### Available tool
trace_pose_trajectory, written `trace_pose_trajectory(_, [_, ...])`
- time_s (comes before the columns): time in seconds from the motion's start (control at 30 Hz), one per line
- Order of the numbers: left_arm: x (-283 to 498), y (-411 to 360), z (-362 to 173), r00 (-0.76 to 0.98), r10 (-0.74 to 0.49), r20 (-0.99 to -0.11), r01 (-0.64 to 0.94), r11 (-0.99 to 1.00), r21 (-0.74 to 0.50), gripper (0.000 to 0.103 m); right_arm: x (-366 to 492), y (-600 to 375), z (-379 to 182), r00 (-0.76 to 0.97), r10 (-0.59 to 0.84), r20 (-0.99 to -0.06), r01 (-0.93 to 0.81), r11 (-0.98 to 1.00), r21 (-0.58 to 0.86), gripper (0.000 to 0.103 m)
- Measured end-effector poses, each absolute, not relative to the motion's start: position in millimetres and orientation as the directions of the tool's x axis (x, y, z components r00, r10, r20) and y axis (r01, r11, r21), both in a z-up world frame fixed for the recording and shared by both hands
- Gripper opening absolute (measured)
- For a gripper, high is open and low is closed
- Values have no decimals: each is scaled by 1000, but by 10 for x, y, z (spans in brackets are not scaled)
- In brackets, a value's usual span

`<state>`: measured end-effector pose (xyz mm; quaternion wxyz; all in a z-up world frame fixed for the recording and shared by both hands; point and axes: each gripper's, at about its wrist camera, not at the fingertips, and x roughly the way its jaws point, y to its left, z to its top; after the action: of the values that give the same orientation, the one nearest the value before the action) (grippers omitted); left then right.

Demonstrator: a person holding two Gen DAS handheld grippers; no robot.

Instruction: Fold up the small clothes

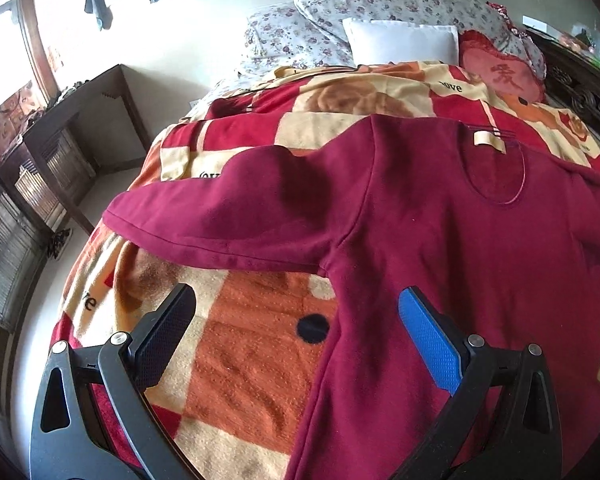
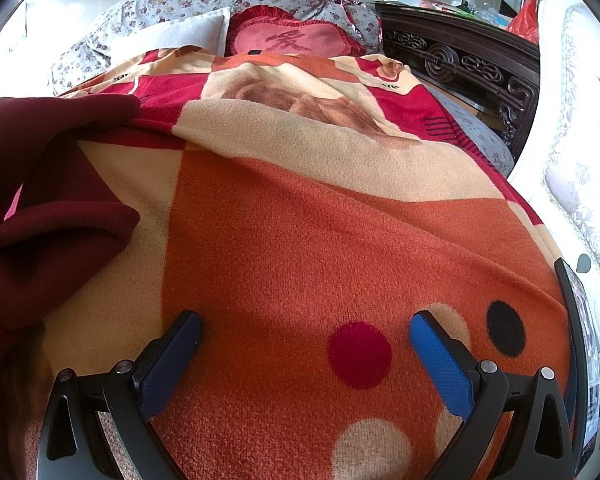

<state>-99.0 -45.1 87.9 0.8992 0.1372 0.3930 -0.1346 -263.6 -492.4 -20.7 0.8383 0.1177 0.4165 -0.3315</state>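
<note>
Maroon top [image 1: 440, 216] lies flat on blanket [image 1: 236, 352], body axis near-far, side edge btwn wide-open left gripper [image 1: 296, 312] jaws; right gripper [image 2: 305, 334], also wide, empty, sits right of garment, farther off.

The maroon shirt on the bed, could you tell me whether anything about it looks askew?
Mostly flat, but the maroon shirt has its far sleeve bunched and folded over on the blanket.

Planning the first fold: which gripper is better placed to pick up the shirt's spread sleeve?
Left. The left gripper hangs open over the shirt, just below its sleeve. The right gripper is open over bare blanket.
</note>
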Motion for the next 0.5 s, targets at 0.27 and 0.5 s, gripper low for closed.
trace_pose_trajectory(0.27, [-1030,-473,894,643,-144,-752,359,924,130,102,-2673,-4925,-222,438,-451,-777,649,757,-74,103])
trace_pose_trajectory(0.5, [-1106,-515,957,658,-158,-737,372,918,136,102,-2949,-4821,46,457,-400,-794,649,760,-9,103])
